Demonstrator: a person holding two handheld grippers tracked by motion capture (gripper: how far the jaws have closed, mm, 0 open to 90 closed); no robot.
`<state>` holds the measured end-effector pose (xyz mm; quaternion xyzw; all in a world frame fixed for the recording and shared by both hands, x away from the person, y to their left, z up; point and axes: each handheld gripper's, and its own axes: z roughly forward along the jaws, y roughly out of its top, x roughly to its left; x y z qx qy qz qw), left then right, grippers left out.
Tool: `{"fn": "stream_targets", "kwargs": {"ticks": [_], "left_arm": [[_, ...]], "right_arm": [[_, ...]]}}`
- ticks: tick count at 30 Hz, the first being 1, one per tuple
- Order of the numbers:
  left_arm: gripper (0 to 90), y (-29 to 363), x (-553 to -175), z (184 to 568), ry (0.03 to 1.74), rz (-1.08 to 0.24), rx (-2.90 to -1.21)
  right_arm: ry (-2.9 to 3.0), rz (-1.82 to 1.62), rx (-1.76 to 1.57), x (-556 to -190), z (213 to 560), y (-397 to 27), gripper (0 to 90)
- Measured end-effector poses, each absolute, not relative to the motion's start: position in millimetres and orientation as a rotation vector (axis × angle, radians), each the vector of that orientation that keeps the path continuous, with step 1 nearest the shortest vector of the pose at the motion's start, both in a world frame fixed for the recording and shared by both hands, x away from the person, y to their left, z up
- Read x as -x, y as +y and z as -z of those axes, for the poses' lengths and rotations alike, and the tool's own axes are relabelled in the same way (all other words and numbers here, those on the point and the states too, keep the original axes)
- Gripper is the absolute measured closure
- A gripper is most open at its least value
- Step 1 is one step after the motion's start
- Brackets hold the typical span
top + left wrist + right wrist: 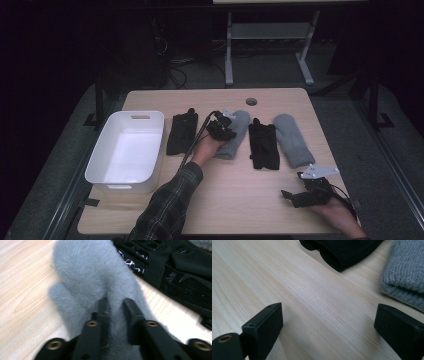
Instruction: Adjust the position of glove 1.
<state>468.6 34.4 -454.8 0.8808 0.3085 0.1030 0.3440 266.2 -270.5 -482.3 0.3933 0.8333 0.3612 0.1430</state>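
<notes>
The left hand-held gripper point(116, 302) is pinching a raised fold of the grey fuzzy mitten point(87, 272); its jaws stand close together with the pile bunched between them. In the high view this mitten point(239, 128) lies near the middle of the desk point(240, 200), with the white bin point(97, 165) at its 9 o'clock, one black glove point(181, 132) between them and a second black glove point(263, 145) just beside it at 3 o'clock. The right hand-held gripper point(328, 322) rests spread wide above bare wood at the 5 o'clock corner, holding nothing; the other grey mitten point(295, 140) lies at its 11 o'clock. Risks, as judged: the bite takes only a thin ridge of soft pile, so the fold may slide out on lifting. A dangling mitten could drag across the near black glove on the way to the bin, or catch on the bin's rim and drape outside.
</notes>
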Motion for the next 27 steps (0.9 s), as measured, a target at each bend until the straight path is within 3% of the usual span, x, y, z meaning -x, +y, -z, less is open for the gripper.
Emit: {"fn": "stream_targets", "kwargs": {"ticks": [12, 27], "left_arm": [[84.9, 53, -461, 440, 0.74, -0.18, -2.288], [85.3, 75, -398, 420, 0.658, -0.126, -2.284]], "right_arm": [[2.404, -1.041, -1.134, -266, 482, -271, 8.3], [2.404, -1.039, -1.131, -266, 482, -271, 8.3]]}}
